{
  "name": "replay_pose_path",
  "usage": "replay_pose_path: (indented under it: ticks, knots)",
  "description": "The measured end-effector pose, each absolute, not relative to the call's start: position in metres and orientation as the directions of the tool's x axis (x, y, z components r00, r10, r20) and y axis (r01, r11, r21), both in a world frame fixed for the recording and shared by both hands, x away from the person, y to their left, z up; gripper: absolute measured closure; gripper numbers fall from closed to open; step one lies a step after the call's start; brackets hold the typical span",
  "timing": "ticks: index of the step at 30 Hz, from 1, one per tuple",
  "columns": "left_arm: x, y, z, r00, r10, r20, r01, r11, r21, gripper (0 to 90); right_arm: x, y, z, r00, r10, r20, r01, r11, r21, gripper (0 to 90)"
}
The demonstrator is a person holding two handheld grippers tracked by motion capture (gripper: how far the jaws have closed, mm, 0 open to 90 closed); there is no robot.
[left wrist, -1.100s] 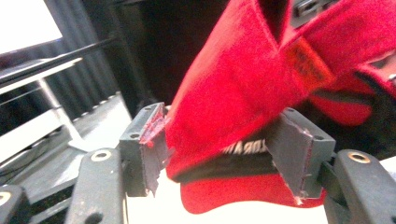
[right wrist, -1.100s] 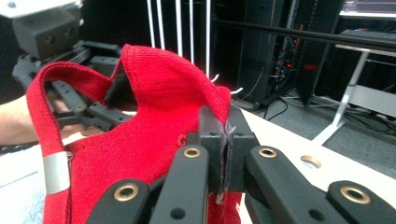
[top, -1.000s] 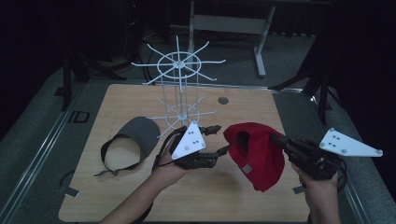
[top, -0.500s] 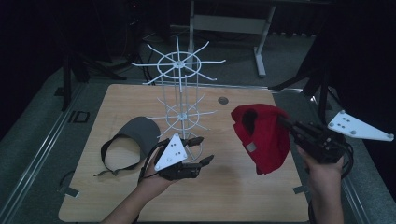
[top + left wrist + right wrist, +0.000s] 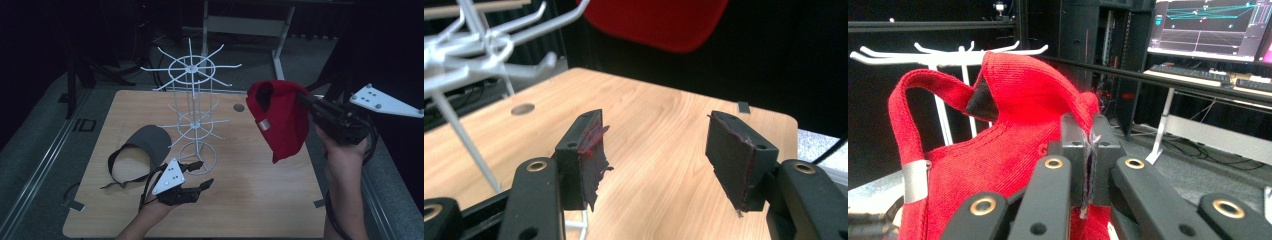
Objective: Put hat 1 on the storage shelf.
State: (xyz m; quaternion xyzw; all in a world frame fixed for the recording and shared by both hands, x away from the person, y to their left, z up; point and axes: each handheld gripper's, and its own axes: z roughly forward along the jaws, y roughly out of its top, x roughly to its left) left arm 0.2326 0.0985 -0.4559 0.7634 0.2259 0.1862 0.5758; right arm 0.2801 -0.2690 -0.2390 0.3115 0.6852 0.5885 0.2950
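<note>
Right gripper (image 5: 306,100) clamped on red cap (image 5: 280,117) — held aloft beside white rack (image 5: 192,107), left gripper (image 5: 200,175) jaws apart, empty.

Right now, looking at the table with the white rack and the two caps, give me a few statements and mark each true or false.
1. The right tongs are shut on the red cap. True.
2. The red cap lies flat on the table. False: it hangs in the air.
3. The left tongs are open, with nothing between them. True.
4. The grey visor hangs on the white rack. False: it lies on the table beside it.
</note>
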Motion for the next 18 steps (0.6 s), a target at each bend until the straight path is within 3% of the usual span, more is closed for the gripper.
replay_pose_path:
  ticks: [8, 18]
  knots:
    - [0.230, 0.106, -0.467, 0.814, 0.580, 0.019, 0.140, -0.228, 0.964, 41.3, 0.294, -0.247, -0.218, -0.620, 0.783, -0.047, 0.078, 0.121, 0.990, 88.3]
    - [0.228, 0.112, -0.473, 0.800, 0.600, 0.009, 0.154, -0.221, 0.963, 41.3, 0.302, -0.224, -0.220, -0.646, 0.762, -0.050, 0.092, 0.143, 0.985, 88.2]
